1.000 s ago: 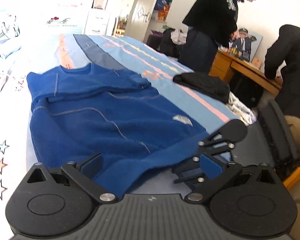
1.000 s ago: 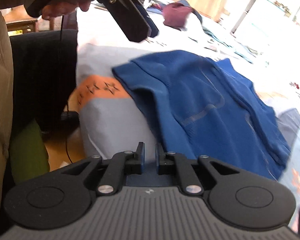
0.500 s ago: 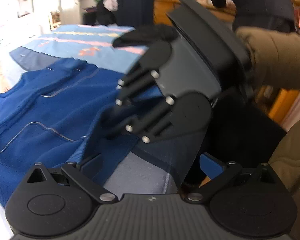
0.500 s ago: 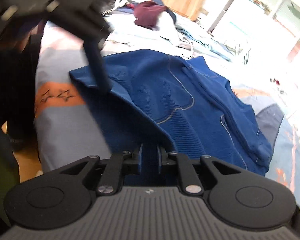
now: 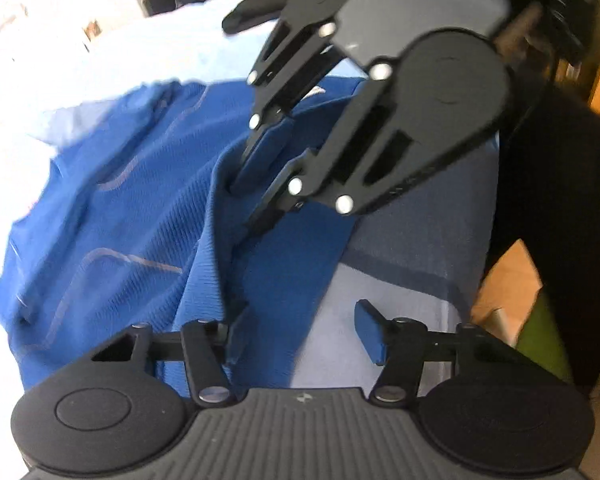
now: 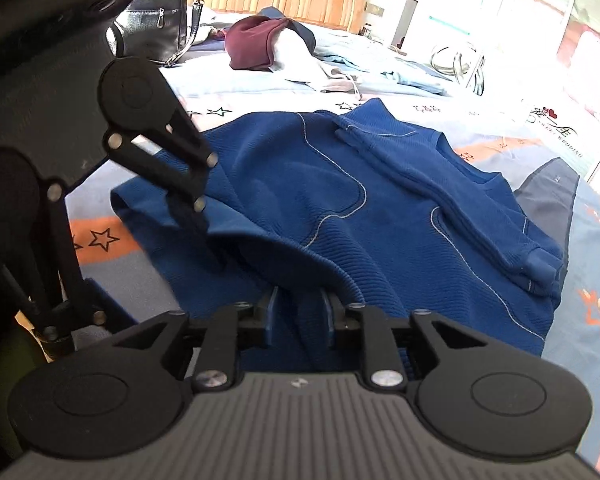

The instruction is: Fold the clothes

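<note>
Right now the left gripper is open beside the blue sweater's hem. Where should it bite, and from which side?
Grip the ribbed hem of the blue sweater at its raised fold, a little apart from the right gripper, which is shut on the same edge. Bring the left gripper in from the bed's near edge: one finger already touches the lifted cloth.

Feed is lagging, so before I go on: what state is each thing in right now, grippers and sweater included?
Left gripper: open, at the hem.
Right gripper: shut on the sweater hem.
Blue sweater: spread on the bed, near hem lifted, one sleeve laid across the chest.
Black handbag: upright, zipped.
Maroon garment: crumpled, unfolded.
</note>
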`<state>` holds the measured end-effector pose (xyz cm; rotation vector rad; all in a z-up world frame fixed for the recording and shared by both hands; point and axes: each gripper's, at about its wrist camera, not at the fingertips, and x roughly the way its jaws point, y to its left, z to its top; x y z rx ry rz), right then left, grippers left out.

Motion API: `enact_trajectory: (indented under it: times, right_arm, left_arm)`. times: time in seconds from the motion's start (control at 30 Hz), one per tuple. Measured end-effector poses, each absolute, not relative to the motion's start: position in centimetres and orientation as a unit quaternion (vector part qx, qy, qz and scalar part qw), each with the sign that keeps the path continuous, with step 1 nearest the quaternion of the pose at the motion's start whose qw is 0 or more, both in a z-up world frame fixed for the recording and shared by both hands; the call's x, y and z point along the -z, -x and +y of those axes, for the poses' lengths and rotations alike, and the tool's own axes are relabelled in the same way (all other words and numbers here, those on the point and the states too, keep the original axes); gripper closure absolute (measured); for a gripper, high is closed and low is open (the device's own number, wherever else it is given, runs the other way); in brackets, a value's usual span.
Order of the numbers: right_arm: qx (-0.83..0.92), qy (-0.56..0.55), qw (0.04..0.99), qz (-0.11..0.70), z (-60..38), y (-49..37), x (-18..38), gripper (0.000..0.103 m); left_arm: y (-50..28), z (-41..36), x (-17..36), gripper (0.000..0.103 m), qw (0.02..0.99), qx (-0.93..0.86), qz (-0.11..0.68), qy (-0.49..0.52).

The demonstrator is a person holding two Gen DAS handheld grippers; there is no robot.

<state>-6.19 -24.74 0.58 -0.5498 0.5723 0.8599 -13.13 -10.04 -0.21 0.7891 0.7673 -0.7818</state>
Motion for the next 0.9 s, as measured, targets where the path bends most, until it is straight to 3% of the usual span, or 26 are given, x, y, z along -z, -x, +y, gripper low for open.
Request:
enact_trajectory:
  times: [0.33, 0.53, 0.6, 0.63, 0.67, 0.73, 0.83, 0.9]
  right_arm:
    - [-0.389, 0.251, 0.848, 0.257, -25.4, 6.1, -0.4, 0.077]
    - [-0.384, 0.247, 0.853, 0.252, -25.6, 6.1, -0.2, 0.066]
    - [-0.382, 0.246, 0.855, 0.250, -25.7, 6.1, -0.2, 0.066]
    - [-0.381, 0.246, 0.856, 0.249, -25.8, 6.1, -0.2, 0.066]
    - [-0.380, 0.245, 0.857, 0.248, -25.8, 6.1, -0.1, 0.065]
    - [-0.378, 0.245, 0.858, 0.247, -25.8, 6.1, -0.1, 0.064]
    - [-0.376, 0.246, 0.859, 0.246, -25.7, 6.1, -0.1, 0.064]
    - [-0.374, 0.244, 0.860, 0.245, -25.7, 6.1, -0.2, 0.064]
  left_arm:
    - [14.3, -11.3, 0.6, 0.038, 0.754, 0.309, 0.324, -0.480]
    - [16.3, -11.6, 0.9, 0.059, 0.715, 0.321, 0.317, -0.533]
    - [17.4, -11.9, 1.5, 0.059, 0.711, 0.307, 0.298, -0.559]
    - [17.9, -12.1, 1.8, 0.064, 0.707, 0.305, 0.294, -0.566]
    - [18.4, -12.3, 2.1, 0.080, 0.703, 0.304, 0.292, -0.573]
    - [19.3, -12.5, 2.6, 0.101, 0.695, 0.308, 0.287, -0.583]
    - [19.4, -12.5, 2.6, 0.101, 0.702, 0.307, 0.293, -0.573]
    - [18.7, -12.2, 2.1, 0.094, 0.714, 0.299, 0.300, -0.557]
